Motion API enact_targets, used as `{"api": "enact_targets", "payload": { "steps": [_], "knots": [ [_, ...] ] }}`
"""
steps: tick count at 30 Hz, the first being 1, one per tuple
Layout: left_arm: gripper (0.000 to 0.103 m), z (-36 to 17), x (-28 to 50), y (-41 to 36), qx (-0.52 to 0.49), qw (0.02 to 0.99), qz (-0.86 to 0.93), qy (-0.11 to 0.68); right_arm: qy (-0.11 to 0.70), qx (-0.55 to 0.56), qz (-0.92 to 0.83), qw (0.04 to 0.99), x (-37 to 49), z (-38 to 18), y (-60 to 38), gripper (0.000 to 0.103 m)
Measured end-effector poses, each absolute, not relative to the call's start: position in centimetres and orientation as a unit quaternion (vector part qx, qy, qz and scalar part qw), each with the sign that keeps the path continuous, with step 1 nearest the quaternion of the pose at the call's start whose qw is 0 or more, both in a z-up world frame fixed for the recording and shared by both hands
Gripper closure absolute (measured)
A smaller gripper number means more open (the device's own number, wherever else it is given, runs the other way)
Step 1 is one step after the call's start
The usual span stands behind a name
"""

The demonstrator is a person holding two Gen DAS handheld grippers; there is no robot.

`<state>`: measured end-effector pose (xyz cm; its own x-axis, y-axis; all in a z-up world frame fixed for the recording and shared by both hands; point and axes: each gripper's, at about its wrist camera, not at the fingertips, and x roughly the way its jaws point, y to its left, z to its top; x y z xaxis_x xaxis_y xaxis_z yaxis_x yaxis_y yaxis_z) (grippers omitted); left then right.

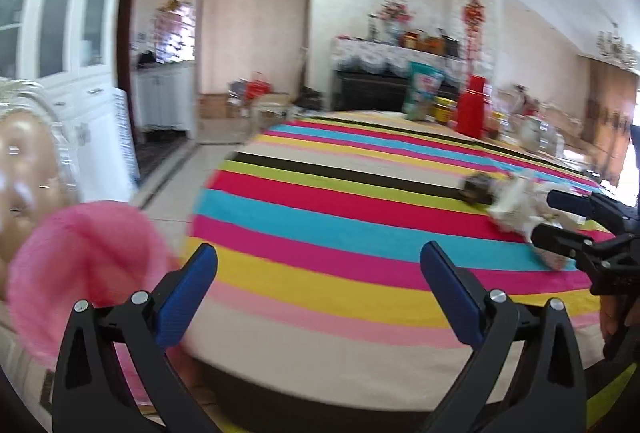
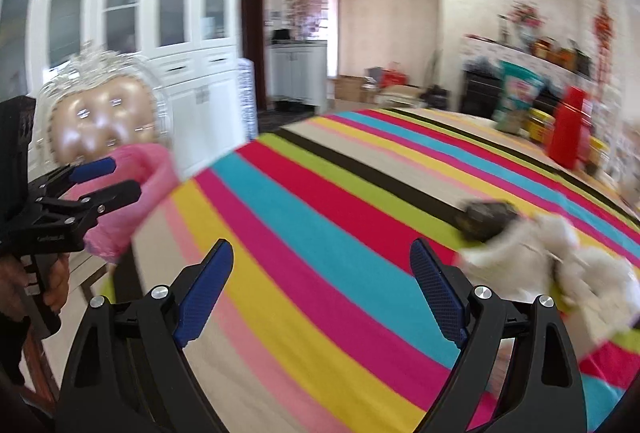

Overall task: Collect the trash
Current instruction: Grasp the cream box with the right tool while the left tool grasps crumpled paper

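Table (image 2: 304, 217), striped cloth: carries the litter at its right side. Pink bin (image 2: 136, 189): off the table's left edge, beside the left tongs (image 1: 319, 297). Crumpled white tissue (image 2: 532, 253): lies on the cloth touching a dark scrap (image 2: 486, 219), just right of the right tongs (image 2: 322, 293). Both tongs released, empty. Advice: swing the right tongs rightward, straddle the tissue squarely, then close; images blurred, so settle first.

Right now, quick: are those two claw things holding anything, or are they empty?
Left gripper: jaws open, holding nothing.
Right gripper: jaws open, holding nothing.
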<state>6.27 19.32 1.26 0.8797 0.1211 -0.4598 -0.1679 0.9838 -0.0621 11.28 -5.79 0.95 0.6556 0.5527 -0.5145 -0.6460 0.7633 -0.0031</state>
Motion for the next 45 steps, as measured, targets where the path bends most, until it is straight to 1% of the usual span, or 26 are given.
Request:
{"api": "enact_targets", "payload": {
  "steps": [11, 16, 20, 26, 32, 37, 41, 45],
  "knots": [
    [0.005, 0.5, 12.5, 5.9, -0.022, 0.966, -0.061, 0.252, 0.276, -0.036, 0.177, 0.944, 14.2, -0.6, -21.3, 0.018],
    [0.005, -0.5, 15.1, 1.2, -0.019, 0.958, -0.093, 0.272, 0.303, -0.005, 0.138, 0.943, 16.3, -1.7, -24.7, 0.018],
    [0.005, -1.3, 16.7, -1.0, -0.016, 0.953, -0.102, 0.286, 0.317, 0.016, 0.116, 0.941, 18.2, -2.4, -25.9, 0.018],
    [0.005, -1.0, 17.4, -0.6, -0.036, 0.956, -0.090, 0.277, 0.307, 0.016, 0.071, 0.949, 19.6, -3.0, -24.4, 0.018],
    [0.005, -1.3, 17.5, 1.0, -0.040, 0.955, -0.083, 0.282, 0.314, 0.029, 0.004, 0.949, 23.2, -3.2, -22.5, 0.018],
    [0.005, -1.2, 17.6, 2.0, -0.044, 0.956, -0.085, 0.278, 0.326, 0.008, -0.039, 0.945, 25.6, -3.9, -20.6, 0.018],
    [0.005, -1.4, 18.3, 1.8, -0.045, 0.952, -0.096, 0.287, 0.338, -0.023, -0.059, 0.939, 25.8, -4.4, -20.2, 0.018],
    [0.005, -1.9, 18.8, 0.4, -0.042, 0.946, -0.110, 0.301, 0.351, -0.020, -0.059, 0.934, 24.3, -4.6, -22.5, 0.018]
  ]
}}
